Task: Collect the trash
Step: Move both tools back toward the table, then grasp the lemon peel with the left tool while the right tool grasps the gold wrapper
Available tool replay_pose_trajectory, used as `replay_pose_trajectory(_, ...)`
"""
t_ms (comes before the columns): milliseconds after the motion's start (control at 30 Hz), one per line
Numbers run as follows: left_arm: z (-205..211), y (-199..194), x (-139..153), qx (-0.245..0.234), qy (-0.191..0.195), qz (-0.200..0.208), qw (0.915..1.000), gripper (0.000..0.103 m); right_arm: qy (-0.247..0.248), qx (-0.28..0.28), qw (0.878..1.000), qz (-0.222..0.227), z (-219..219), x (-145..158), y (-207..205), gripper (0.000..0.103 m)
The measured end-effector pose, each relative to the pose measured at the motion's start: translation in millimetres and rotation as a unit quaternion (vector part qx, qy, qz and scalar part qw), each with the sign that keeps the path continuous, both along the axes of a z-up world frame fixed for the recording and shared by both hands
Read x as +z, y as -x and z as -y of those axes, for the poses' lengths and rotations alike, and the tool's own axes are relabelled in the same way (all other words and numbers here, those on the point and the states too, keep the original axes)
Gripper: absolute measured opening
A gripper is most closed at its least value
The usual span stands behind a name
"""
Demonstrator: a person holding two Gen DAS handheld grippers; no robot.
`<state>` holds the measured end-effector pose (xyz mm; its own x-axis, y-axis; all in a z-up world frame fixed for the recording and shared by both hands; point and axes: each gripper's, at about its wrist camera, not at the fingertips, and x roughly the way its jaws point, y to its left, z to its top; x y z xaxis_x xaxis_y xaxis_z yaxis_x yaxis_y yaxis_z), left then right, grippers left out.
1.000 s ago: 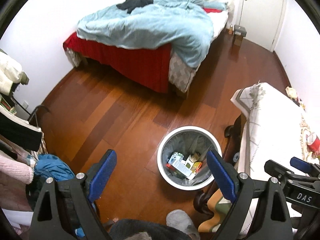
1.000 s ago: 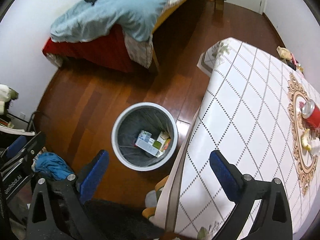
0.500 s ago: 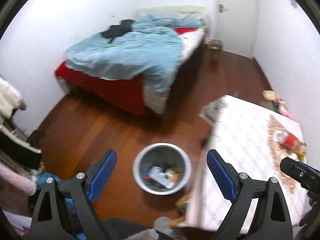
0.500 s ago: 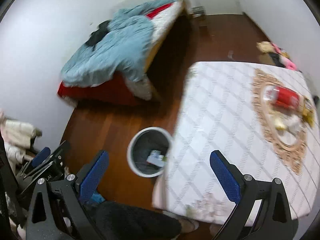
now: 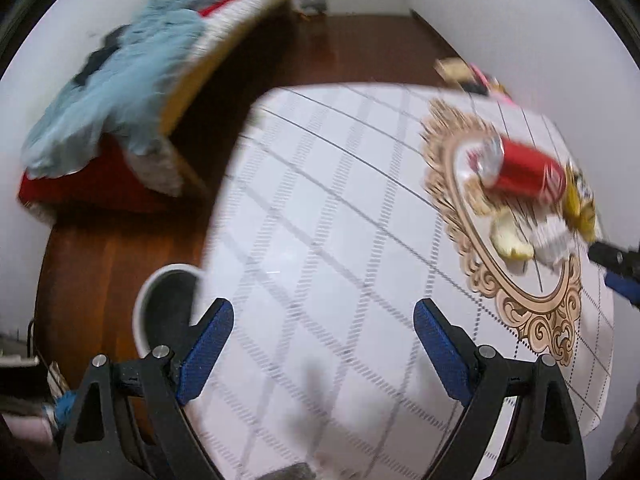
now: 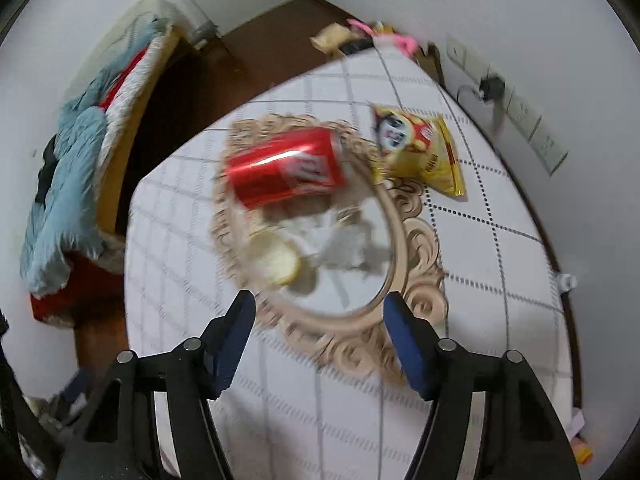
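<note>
The step in hand is the reach for the next piece of trash on the desk [image 6: 500, 320]. 4 items lie in a cluster on the gold oval motif of the desk cover, toward the wall-side edge: a red soda can [image 6: 286, 168] on its side, a yellow snack bag [image 6: 416, 148] just beside it toward the wall, a pale peel-like scrap [image 6: 276, 262], and crumpled white paper [image 6: 346, 246]; blur hides finer detail. The right gripper [image 6: 318, 338] hovers over the desk with its fingers spread wide and empty, the scrap and paper lying just ahead between the finger lines. The left gripper [image 5: 324, 352] hangs over the desk's bare middle, its fingers also wide and holding nothing. The trash bin [image 5: 146, 308] stands on the floor at the desk's near-left corner, partly hidden by the desk edge.

Judging from this, the next move calls for lowering the right gripper onto 1 item, probably the paper or the can, straddling it and closing, then carrying it across to the bin. The can may roll if nudged off-centre.
</note>
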<state>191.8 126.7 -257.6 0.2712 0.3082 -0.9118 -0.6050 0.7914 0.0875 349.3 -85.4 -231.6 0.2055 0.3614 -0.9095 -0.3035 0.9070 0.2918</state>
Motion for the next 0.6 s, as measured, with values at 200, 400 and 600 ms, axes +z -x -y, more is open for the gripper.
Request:
replay_pose_trajectory(200, 16.2, -46.3, -31.1, -0.038, 0.033, -0.013, 0.9986, 0.092, -0.037, 0.005, 0.999, -0.027, -10.3, -49.9, -46.1, 0.067)
replay_pose_trajectory(400, 47.0, -81.1, -35.9, -0.128, 0.057, 0.005, 0.9901, 0.092, -0.067, 0.022, 0.997, -0.041, -22.0, -71.9, -48.3, 0.027)
replay_pose_trajectory(600, 81.3, -116.9, -38.0, -0.244, 0.035, 0.009, 0.9691, 0.091, -0.064, -0.013, 0.998, -0.011, 21.0, -51.4, -44.4, 0.013)
